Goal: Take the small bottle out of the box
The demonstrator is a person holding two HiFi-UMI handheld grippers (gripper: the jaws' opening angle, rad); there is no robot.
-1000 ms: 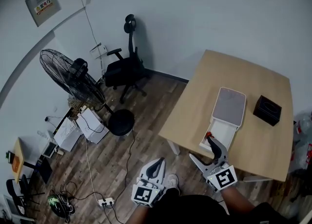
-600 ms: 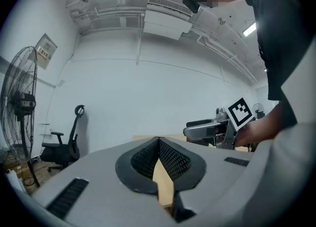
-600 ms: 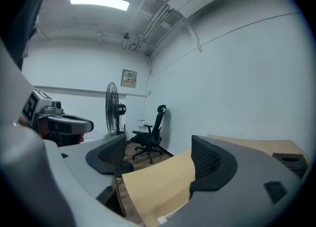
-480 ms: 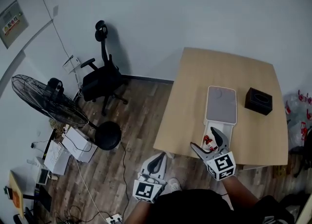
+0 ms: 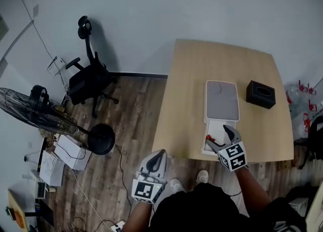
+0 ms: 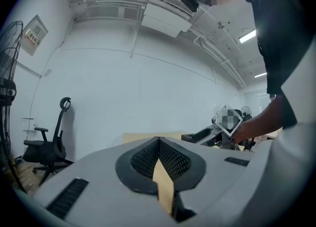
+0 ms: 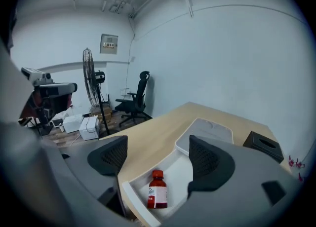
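Observation:
A small brown bottle (image 7: 157, 191) with a red cap (image 5: 209, 137) stands in the open near end of a white box (image 5: 214, 148) on the wooden table (image 5: 192, 74). A grey lid (image 5: 222, 100) covers the far part of the box. My right gripper (image 5: 217, 136) hovers over that open end. Its jaws (image 7: 158, 158) are wide apart and closing, with the bottle below and between them, untouched. My left gripper (image 5: 155, 159) hangs off the table's near left side over the floor, jaws together (image 6: 158, 142) and empty.
A black tissue box (image 5: 261, 94) sits right of the white box. Off the table's left are an office chair (image 5: 88, 77), a standing fan (image 5: 30, 112), cables and white devices on the wood floor. The table's near edge runs just under my right gripper.
The head view has swung, shifting the table left and the fan toward the left edge. My right gripper has come a little further over the box's open end; the left stays low.

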